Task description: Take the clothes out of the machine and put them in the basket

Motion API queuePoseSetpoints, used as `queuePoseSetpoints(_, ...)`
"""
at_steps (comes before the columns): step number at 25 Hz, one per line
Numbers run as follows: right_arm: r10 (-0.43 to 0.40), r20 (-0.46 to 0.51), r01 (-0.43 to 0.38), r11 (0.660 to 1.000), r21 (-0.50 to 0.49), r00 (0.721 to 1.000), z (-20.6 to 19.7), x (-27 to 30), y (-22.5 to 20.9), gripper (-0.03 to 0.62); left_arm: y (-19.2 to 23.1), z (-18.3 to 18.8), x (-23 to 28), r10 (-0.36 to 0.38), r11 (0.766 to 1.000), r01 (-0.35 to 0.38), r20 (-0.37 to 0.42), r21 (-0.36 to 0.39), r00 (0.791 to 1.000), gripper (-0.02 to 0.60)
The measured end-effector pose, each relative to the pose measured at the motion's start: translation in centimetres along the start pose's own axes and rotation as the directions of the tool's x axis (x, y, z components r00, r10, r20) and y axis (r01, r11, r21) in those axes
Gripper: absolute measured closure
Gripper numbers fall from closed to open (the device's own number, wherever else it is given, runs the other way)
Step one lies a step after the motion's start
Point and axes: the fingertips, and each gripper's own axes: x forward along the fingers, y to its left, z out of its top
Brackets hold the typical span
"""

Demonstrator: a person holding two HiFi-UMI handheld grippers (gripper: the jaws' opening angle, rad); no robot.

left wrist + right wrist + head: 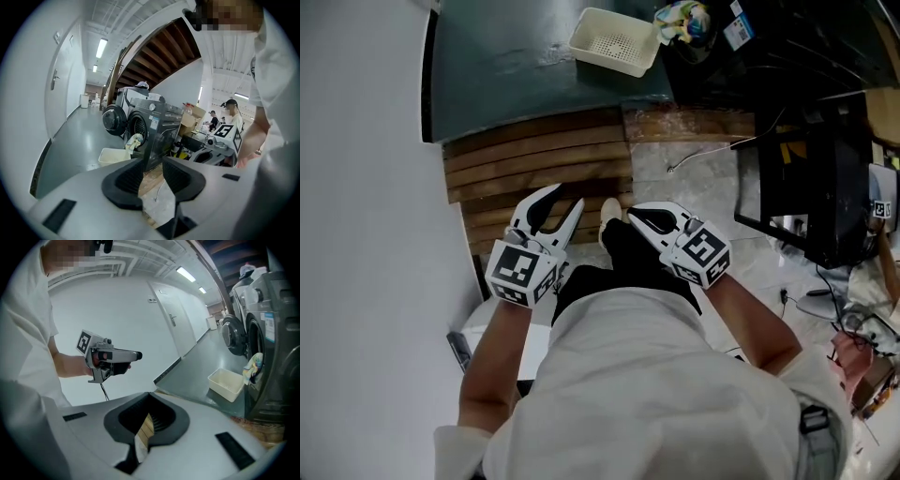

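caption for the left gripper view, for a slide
Left gripper, jaws apart and empty, faces the open washing machine, a cloth hanging from its drum near the basket.

The machine [275,376] runs off the right gripper view's edge.

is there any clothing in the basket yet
No, the basket shows only its bare perforated bottom; a cloth hangs just to its right.
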Motion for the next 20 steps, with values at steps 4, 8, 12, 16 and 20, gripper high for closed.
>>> queuePoseSetpoints(4, -0.025, 0.026, 0.024, 0.999, 0.025, 0.999, 3.0, -0.4, -1.6, 0.591, 1.2, 4.4, 1.9, -0.024, 0.999, 0.024, -0.002, 0.029, 1.000, 0.451)
queuePoseSetpoints(8, -0.050, 0.057, 0.048, 0.998, 0.045, 0.997, 4.9, -1.8, -2.6, 0.591, 1.1, 7.5, 3.4, -0.049, 0.997, 0.050, -0.018, 0.066, 0.999, 0.451)
queuePoseSetpoints(12, -0.103, 0.100, 0.096, 0.993, 0.074, 0.990, 6.2, -3.4, -3.9, 0.591, 0.3, 10.1, 5.3, -0.095, 0.989, 0.099, -0.044, 0.109, 0.994, 0.451)
queuePoseSetpoints(16, -0.153, 0.128, 0.139, 0.984, 0.113, 0.980, 7.1, -4.7, -5.1, 0.591, -0.1, 12.4, 7.3, -0.135, 0.980, 0.142, -0.062, 0.142, 0.989, 0.451)
queuePoseSetpoints(20, -0.200, 0.131, 0.180, 0.972, 0.151, 0.971, 7.2, -4.8, -6.7, 0.591, 0.5, 13.7, 9.5, -0.177, 0.969, 0.188, -0.082, 0.160, 0.981, 0.448)
